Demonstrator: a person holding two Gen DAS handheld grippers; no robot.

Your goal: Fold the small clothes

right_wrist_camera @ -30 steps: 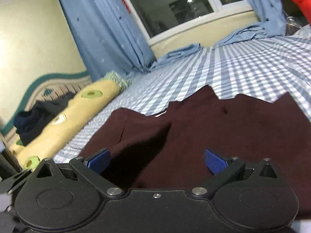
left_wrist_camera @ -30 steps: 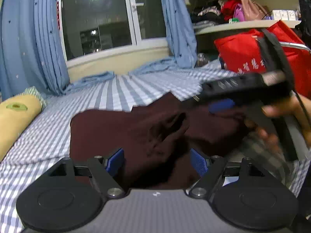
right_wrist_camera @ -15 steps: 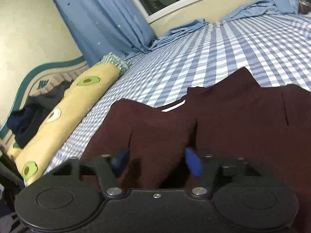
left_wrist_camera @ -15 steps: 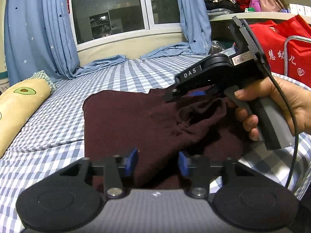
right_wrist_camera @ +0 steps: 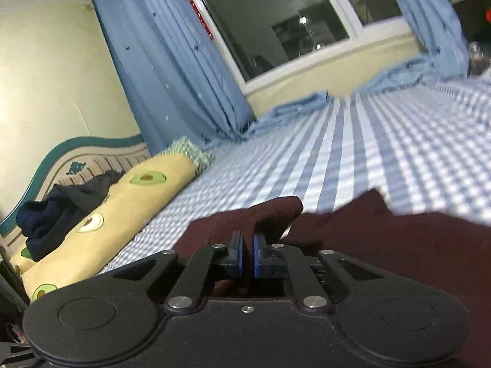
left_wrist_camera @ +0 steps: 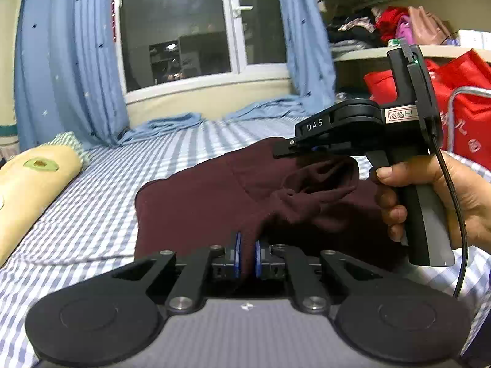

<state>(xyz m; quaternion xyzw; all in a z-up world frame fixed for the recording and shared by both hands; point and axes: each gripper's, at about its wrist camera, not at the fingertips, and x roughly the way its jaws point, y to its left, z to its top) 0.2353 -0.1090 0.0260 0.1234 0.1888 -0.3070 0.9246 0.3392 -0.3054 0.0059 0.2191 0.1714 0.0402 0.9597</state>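
Observation:
A dark maroon garment lies on the blue-and-white checked bed sheet. My left gripper is shut on the garment's near edge. The right gripper, held in a hand, shows in the left wrist view, pinching a bunched fold lifted off the bed. In the right wrist view the right gripper is shut on a raised flap of the maroon garment.
A yellow avocado-print pillow lies at the left, also in the right wrist view, with dark clothes by the headboard. Blue curtains and a window are at the back. Red bags and shelves stand at the right.
Both grippers went from open to shut on the maroon garment. The right gripper has lifted its fold, and both views have risen from the bed.

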